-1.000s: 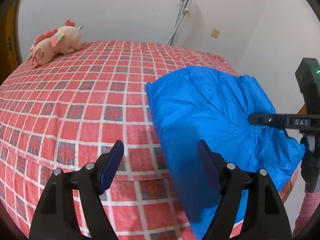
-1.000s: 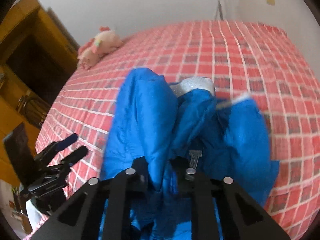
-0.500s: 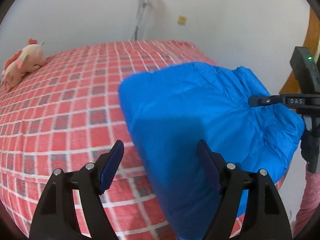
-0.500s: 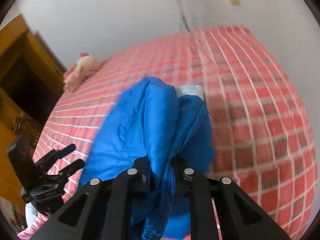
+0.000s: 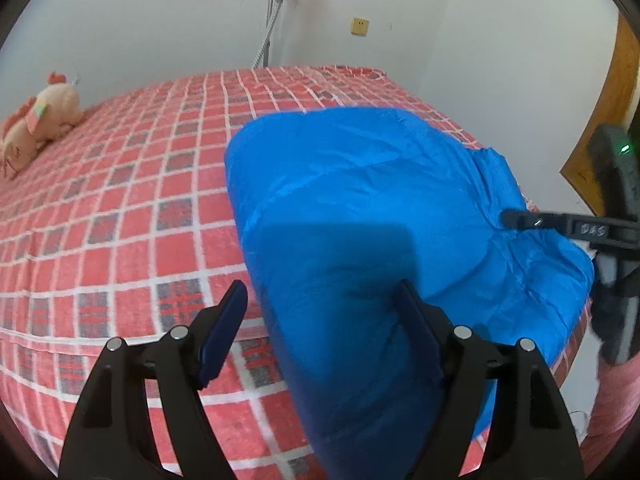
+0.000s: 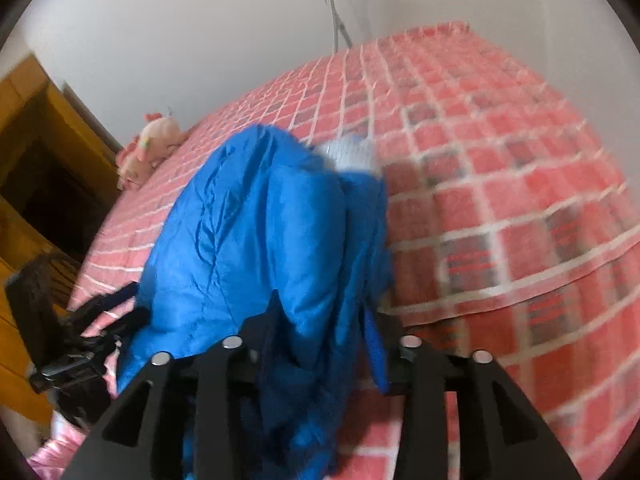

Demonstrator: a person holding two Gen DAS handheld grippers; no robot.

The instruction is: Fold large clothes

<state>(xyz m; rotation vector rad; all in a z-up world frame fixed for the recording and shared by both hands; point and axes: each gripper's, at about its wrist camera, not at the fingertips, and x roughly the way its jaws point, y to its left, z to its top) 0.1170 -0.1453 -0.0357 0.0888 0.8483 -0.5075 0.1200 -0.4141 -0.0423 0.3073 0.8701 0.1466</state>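
Right wrist view: your right gripper (image 6: 320,320) stands part-open around the blue down jacket (image 6: 256,240).
Folded jacket lies at the plaid bed's (image 5: 120,208) corner; your left gripper (image 5: 320,312) gapes wide, so it could slide off.

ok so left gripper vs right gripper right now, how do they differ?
Left gripper has its fingers spread wide; right gripper has its fingers closer together. Left gripper pinches nothing, though the edge of the blue jacket shows between its fingers; right gripper has jacket fabric bunched between its fingers, and whether it is clamped is unclear. Shared: both are black with blue pads and sit at the jacket on the checked bed.
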